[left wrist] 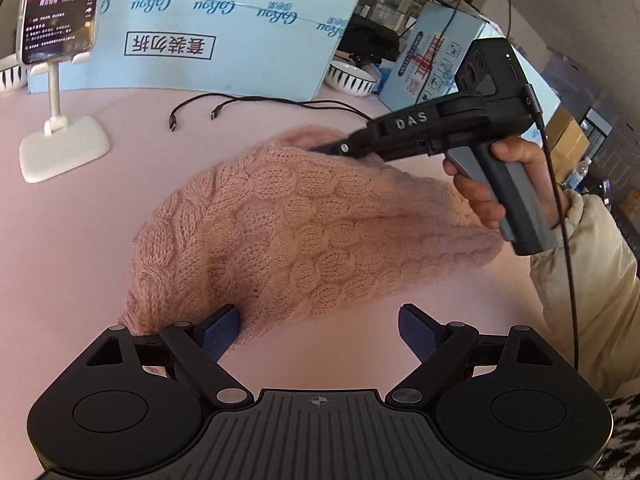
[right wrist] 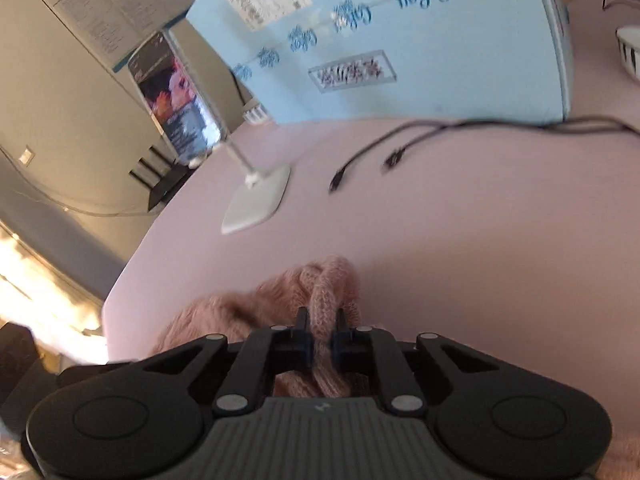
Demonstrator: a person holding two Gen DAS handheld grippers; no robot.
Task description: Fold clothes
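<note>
Fingers (right wrist: 306, 332) of the right gripper (right wrist: 320, 334) pinch a thick fold of the pink cable-knit sweater (left wrist: 296, 232), lifting its far edge. The left gripper (left wrist: 319, 330) has its fingers (left wrist: 222, 330) spread wide, the left pad touching the sweater's near edge, nothing held. The sweater lies bunched on the pink tabletop (left wrist: 100, 240). Far left stands a phone (left wrist: 60, 12) on a white stand (left wrist: 64, 148); two black cables (left wrist: 208, 108) lie beyond the sweater, before a light-blue box (left wrist: 240, 20). A striped bowl (left wrist: 352, 78) sits far right.
</note>
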